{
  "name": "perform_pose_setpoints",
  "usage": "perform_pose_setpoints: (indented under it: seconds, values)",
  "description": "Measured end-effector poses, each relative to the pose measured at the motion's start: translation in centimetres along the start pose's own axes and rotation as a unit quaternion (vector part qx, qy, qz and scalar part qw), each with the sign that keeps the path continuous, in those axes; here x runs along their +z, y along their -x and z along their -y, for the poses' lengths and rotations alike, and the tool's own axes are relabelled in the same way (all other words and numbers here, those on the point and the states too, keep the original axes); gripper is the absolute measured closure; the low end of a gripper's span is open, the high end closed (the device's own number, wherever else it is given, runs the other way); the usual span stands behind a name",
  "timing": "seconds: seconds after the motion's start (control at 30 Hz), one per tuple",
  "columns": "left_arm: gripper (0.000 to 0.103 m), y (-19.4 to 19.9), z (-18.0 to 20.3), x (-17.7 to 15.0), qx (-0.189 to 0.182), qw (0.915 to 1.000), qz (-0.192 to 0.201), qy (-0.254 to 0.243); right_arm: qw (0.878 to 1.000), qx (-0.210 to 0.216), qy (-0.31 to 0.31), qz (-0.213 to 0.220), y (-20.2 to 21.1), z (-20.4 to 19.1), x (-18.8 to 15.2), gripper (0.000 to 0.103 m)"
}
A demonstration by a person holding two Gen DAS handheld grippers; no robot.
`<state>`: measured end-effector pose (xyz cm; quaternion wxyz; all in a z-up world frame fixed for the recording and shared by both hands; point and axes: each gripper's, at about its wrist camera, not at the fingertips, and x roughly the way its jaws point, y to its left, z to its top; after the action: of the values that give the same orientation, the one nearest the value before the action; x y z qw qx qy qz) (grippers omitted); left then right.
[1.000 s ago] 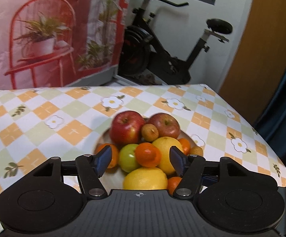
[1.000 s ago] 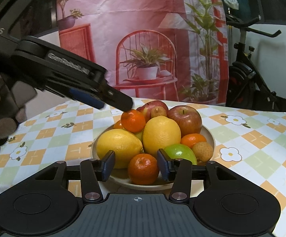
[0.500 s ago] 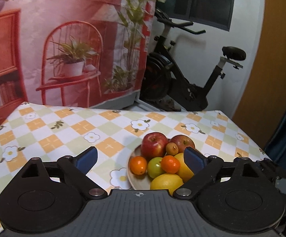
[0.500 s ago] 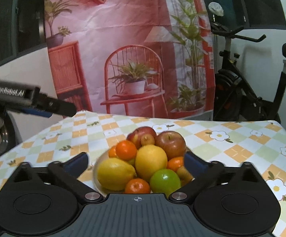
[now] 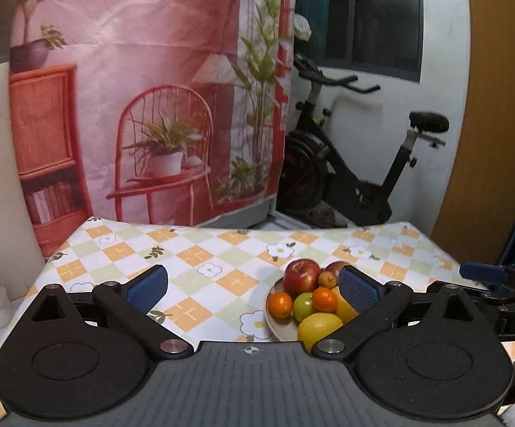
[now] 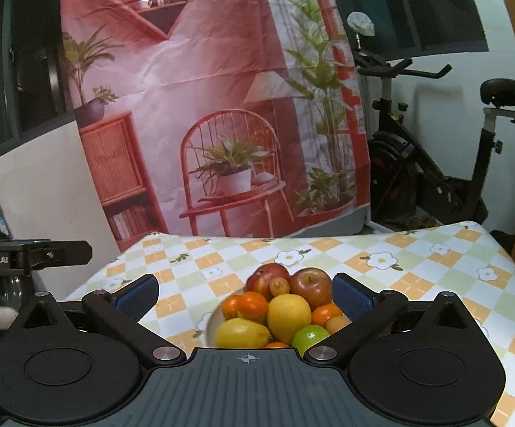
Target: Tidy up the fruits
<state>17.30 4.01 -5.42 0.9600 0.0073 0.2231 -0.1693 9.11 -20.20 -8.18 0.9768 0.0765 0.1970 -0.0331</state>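
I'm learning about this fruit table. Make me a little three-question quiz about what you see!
1. True or false: the left claw is holding a piece of fruit.
2. Which fruit lies nearest the front of the plate in the left wrist view? A) red apple B) lemon C) green apple
3. Fill in: behind the table, right of the pink backdrop, stands an exercise ____.

Key: 1 false, both claws are open and empty. 2 B. 3 bike.

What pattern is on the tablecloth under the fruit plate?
The checked tablecloth has orange, pale green and white squares with white flowers, clearest in the left wrist view.
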Motion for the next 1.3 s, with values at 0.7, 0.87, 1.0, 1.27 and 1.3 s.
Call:
perform_pose_setpoints:
  seconds: [0.7, 0.87, 1.0, 1.27, 1.3]
  values:
    - [0.000, 14.1, 3.4, -1.2, 0.051, 0.9956, 0.048, -0.062, 0.997, -0.066, 0.031, -0.002, 12.7, -8.2, 1.2, 0.000]
    - [0.000, 14.4, 3.0, -1.7, 0.054, 0.9960, 0.049, -0.051, 0.997, -0.067, 0.035, 0.000, 13.1, -8.5, 1.0, 0.000]
    - [0.000, 14.1, 2.5, -1.5, 0.052, 0.9971, 0.046, -0.031, 0.997, -0.070, 0.031, -0.005, 12.8, -8.1, 0.9, 0.000]
    - [0.000, 14.0, 2.4, -1.6, 0.042, 0.9981, 0.041, -0.021, 0.997, -0.072, 0.039, -0.010, 12.4, -8.3, 0.7, 0.000]
    - [0.000, 14.0, 2.4, -1.6, 0.041, 0.9981, 0.042, -0.020, 0.997, -0.072, 0.039, -0.010, 12.4, -8.3, 0.7, 0.000]
